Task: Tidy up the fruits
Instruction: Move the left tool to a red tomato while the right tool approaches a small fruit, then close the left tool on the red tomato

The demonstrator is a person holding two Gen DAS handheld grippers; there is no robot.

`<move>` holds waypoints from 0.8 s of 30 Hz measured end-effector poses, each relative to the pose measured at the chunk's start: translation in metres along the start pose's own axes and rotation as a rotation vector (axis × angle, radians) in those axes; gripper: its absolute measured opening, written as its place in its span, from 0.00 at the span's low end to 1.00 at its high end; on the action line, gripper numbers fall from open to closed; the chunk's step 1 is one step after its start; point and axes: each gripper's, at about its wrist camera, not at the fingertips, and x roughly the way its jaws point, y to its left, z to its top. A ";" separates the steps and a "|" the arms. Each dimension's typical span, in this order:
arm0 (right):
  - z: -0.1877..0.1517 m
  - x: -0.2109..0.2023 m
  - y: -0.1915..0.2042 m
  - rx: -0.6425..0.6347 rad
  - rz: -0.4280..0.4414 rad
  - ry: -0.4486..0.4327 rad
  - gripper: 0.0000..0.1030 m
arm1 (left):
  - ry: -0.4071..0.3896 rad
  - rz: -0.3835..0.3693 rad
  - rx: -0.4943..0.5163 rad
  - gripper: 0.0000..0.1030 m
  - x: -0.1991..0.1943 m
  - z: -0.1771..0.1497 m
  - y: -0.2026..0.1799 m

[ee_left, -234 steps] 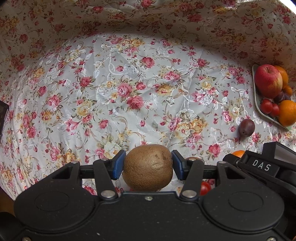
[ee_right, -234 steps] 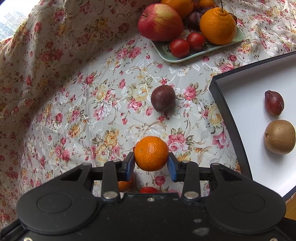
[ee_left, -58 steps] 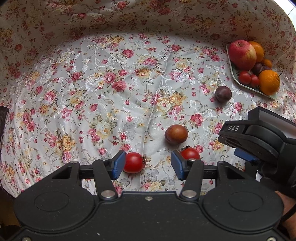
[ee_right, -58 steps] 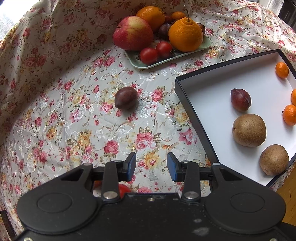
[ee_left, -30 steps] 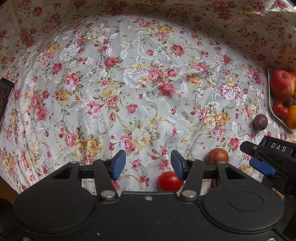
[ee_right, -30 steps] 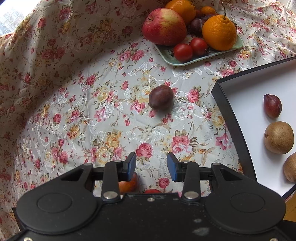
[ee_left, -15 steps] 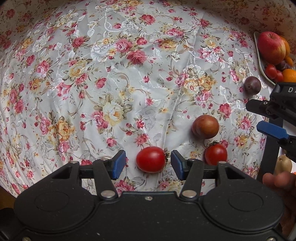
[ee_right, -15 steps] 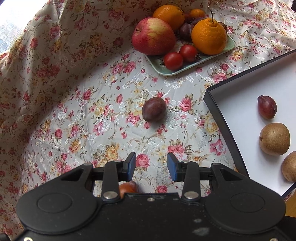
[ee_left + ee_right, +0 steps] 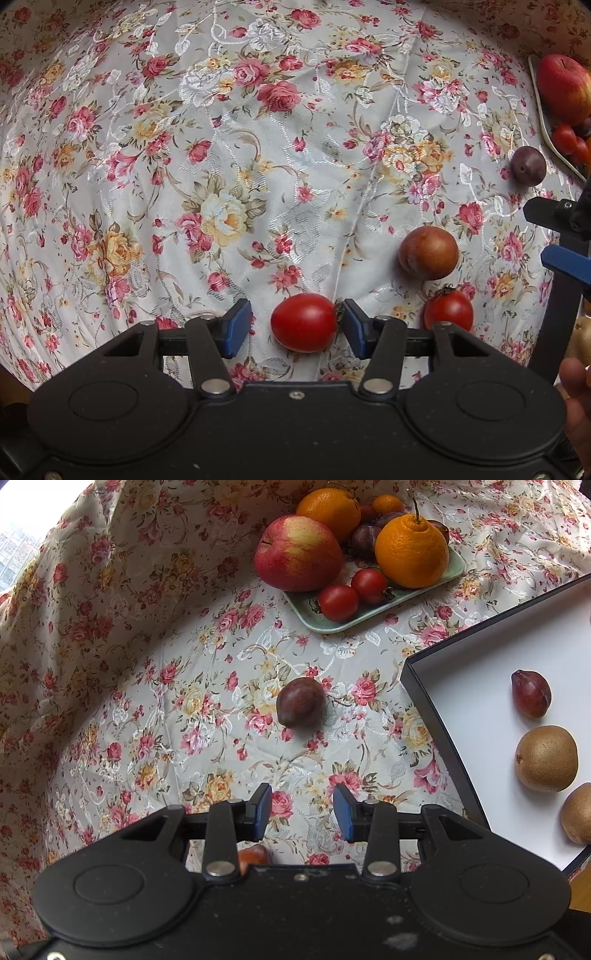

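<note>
A red tomato point(image 9: 303, 322) lies on the floral cloth between the blue pads of my left gripper point(image 9: 295, 325), which points straight down. The right pad is at the tomato's stem end; the left pad stands clear of it, so the gripper is open. A second tomato point(image 9: 448, 310) and a reddish-brown plum point(image 9: 428, 253) lie just to the right. My right gripper point(image 9: 302, 810) hangs open over bare cloth with nothing between its fingers; a dark plum point(image 9: 301, 702) lies ahead of it. A reddish fruit point(image 9: 253, 854) peeks out under its left finger.
A green plate point(image 9: 332, 626) at the back holds an apple point(image 9: 297, 554), oranges, plums and two tomatoes. A black-rimmed white box point(image 9: 480, 686) on the right holds kiwis point(image 9: 546, 757) and a red plum point(image 9: 530, 693). A hand shows at the left wrist view's right edge.
My left gripper has come down and shifted so the tomato, earlier under its right finger, now sits between the pads. The right gripper has barely moved and stays open.
</note>
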 end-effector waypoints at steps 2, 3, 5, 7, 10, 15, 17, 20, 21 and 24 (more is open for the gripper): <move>0.001 0.001 -0.001 0.004 -0.004 -0.001 0.39 | -0.008 -0.005 0.002 0.52 -0.001 0.001 0.004; 0.001 0.001 -0.002 0.006 -0.006 -0.001 0.39 | -0.023 -0.009 0.005 0.45 -0.003 0.002 0.008; 0.002 0.001 -0.002 0.009 -0.005 0.001 0.39 | -0.039 -0.007 0.015 0.45 -0.008 0.004 0.009; 0.003 0.000 -0.003 0.013 0.002 0.003 0.39 | -0.066 0.010 0.014 0.45 -0.013 0.006 0.009; 0.006 0.000 -0.005 0.025 0.018 0.016 0.39 | -0.118 0.046 0.009 0.45 -0.026 0.011 0.012; 0.017 -0.006 -0.022 0.101 0.015 -0.012 0.39 | -0.191 0.051 -0.026 0.45 -0.051 0.022 0.024; 0.021 -0.007 -0.027 0.122 0.011 -0.027 0.39 | -0.209 0.044 -0.040 0.45 -0.058 0.023 0.026; 0.024 -0.008 -0.030 0.135 0.011 -0.048 0.39 | -0.218 0.031 -0.052 0.45 -0.064 0.025 0.027; 0.024 -0.008 -0.029 0.131 0.010 -0.057 0.39 | -0.217 0.026 -0.053 0.45 -0.065 0.026 0.027; 0.023 -0.005 -0.023 0.105 0.012 -0.078 0.39 | -0.208 0.017 -0.053 0.45 -0.063 0.023 0.027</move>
